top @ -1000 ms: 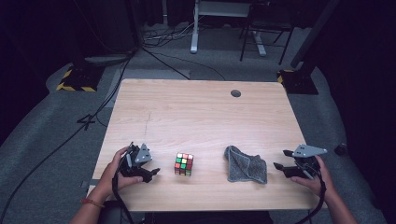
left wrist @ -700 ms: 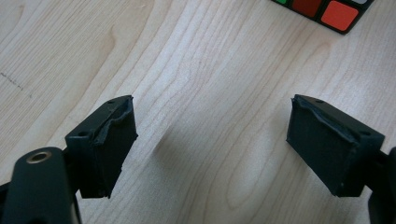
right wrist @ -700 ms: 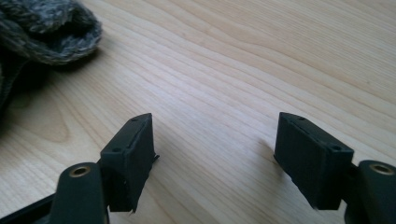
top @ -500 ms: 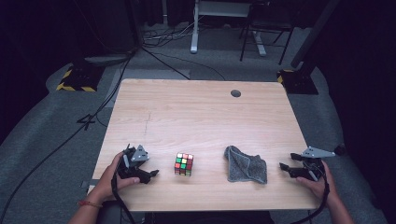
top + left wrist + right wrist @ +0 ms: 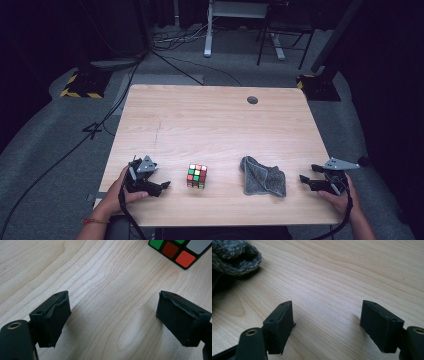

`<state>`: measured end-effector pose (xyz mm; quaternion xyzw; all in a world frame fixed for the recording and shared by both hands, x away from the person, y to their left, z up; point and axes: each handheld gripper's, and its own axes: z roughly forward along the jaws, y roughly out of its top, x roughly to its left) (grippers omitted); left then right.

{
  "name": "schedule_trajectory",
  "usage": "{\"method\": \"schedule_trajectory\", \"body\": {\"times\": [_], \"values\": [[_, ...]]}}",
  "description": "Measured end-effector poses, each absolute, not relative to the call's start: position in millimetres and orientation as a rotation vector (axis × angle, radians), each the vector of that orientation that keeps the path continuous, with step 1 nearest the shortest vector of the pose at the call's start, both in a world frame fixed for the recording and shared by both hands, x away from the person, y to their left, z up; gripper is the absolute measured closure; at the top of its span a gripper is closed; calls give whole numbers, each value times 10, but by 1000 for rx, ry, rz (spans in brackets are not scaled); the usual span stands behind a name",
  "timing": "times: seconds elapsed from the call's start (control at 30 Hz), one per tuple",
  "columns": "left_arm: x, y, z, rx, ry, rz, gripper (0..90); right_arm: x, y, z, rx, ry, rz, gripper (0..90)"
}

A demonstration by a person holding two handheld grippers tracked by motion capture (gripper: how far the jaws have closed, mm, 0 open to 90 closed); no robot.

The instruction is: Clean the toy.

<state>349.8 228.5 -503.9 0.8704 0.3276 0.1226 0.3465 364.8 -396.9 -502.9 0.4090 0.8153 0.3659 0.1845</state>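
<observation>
Resting near the table's [image 5: 210, 120] front edge: left gripper [image 5: 161, 186] jaws just opening, spread, empty, beside Rubik's cube [image 5: 197, 176]; right gripper [image 5: 306, 181] spread, empty, near grey cloth [image 5: 262, 176].

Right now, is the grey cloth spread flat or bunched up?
Bunched up. The grey cloth lies in a rumpled, folded heap on the table, with a raised rolled edge in the right gripper view.

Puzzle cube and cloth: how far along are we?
Nothing looks done. The puzzle cube and the grey cloth lie apart on the table, untouched. The left gripper, whose jaws have just been opening, and the right gripper are both open and empty. Picking up either is left.
</observation>
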Motion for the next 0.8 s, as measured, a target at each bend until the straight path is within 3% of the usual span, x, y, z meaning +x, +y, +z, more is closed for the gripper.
{"method": "schedule_trajectory", "body": {"times": [0.8], "values": [[3499,2285,-5039,2259,850,316,126,3657,-3954,-5029,1164,2286,1024,269]]}}
